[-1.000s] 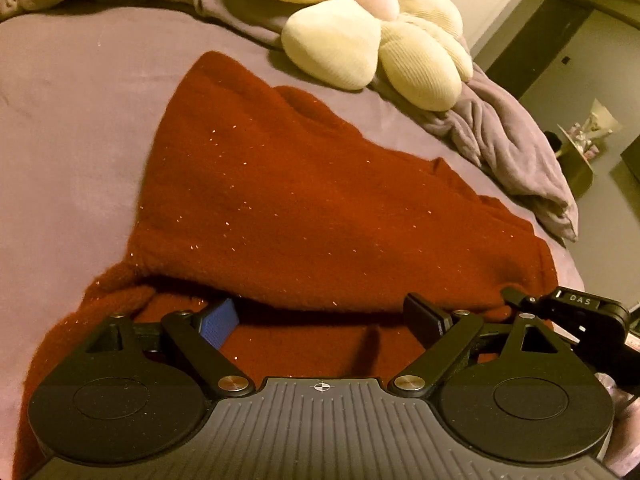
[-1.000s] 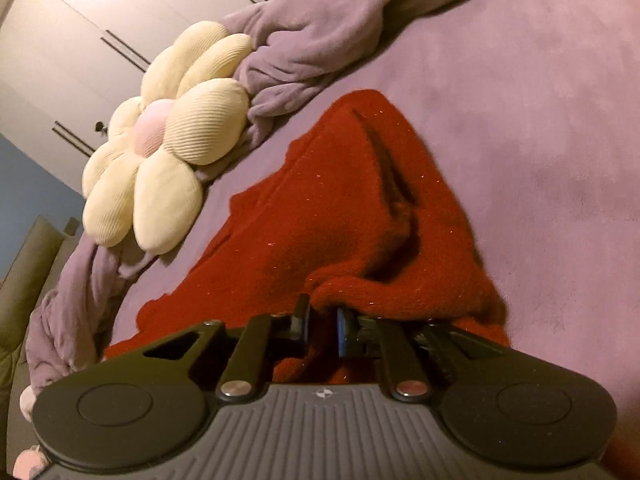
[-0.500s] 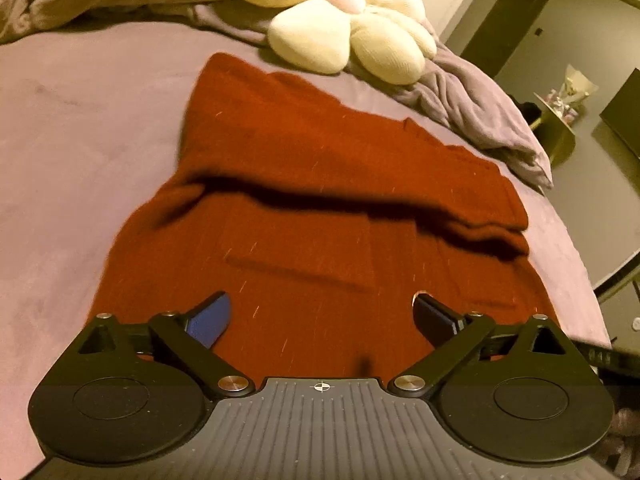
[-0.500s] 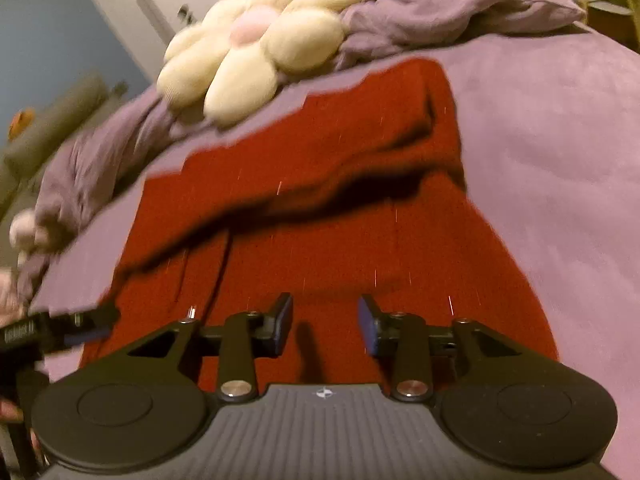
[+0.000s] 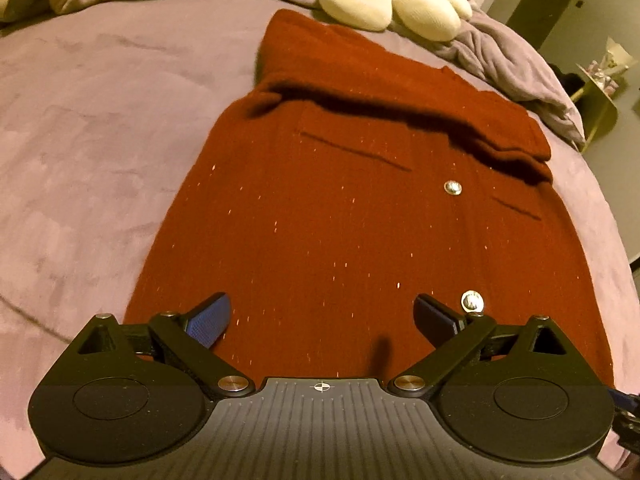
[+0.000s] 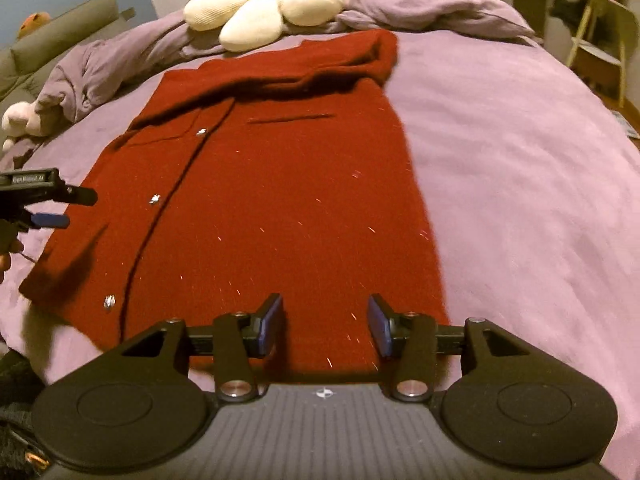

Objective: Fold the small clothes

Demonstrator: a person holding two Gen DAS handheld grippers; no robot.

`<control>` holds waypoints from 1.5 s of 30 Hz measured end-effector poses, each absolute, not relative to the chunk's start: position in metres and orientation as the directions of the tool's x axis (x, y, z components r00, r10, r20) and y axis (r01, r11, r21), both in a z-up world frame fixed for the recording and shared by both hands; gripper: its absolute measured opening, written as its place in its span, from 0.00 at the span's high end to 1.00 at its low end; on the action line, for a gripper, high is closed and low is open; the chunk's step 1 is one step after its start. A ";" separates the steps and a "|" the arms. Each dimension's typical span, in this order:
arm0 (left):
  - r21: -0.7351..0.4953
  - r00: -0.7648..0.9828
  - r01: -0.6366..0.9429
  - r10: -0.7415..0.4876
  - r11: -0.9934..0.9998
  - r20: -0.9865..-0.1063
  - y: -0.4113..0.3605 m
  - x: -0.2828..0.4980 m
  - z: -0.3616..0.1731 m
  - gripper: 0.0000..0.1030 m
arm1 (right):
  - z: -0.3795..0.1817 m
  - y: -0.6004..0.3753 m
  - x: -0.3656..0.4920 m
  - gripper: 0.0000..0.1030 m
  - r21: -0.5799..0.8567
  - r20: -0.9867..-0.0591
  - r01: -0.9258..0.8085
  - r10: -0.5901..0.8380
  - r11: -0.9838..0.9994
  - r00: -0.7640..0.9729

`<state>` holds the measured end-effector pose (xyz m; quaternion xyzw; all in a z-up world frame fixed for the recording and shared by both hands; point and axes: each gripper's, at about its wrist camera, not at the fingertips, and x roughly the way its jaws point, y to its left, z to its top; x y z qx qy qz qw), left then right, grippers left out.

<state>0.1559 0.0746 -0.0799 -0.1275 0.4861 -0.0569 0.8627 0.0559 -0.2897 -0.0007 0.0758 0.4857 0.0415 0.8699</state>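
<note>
Both sets of jaws stand apart and empty: the left gripper (image 5: 322, 318) and right gripper (image 6: 326, 326) hang over the near hem of the red cardigan (image 6: 256, 208). The cardigan lies flat on the purple bed (image 6: 520, 168), its far part folded over. Beyond the cardigan sits a flower pillow (image 6: 272, 4) on a rumpled blanket (image 6: 420, 4).

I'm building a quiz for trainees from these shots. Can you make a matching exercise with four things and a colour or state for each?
Things:
1. cardigan
2. flower cushion
3. bedspread
4. right tongs

Colour or state:
A. purple
B. open, holding nothing
C. dark red, lying flat with sleeves folded across the top
D. cream with a pink centre

Pairs: 1-C, 2-D, 3-A, 4-B
</note>
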 end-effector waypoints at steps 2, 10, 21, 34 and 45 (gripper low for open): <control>-0.264 0.519 -0.023 -0.214 0.964 -0.828 0.074 0.151 -0.078 0.02 | 0.003 -0.296 0.051 0.55 0.182 -0.836 0.023 0.142 0.983 0.530; -0.231 0.515 -0.022 -0.187 0.973 -0.836 0.076 0.142 -0.073 0.02 | 0.015 -0.302 0.054 0.44 0.190 -0.809 0.069 0.116 0.979 0.576; -0.295 0.471 0.016 -0.267 0.955 -0.840 0.128 0.124 -0.082 0.02 | -0.003 -0.322 0.073 0.42 0.323 -0.819 0.099 0.226 0.941 0.528; -0.503 0.391 -0.085 -0.436 0.860 -0.811 0.187 0.118 -0.100 0.03 | -0.014 -0.348 0.081 0.43 0.487 -0.783 0.182 0.334 0.854 0.525; -0.559 0.315 -0.082 -0.511 0.825 -0.800 0.191 0.112 -0.118 0.08 | -0.006 -0.353 0.081 0.43 0.486 -0.781 0.189 0.327 0.853 0.532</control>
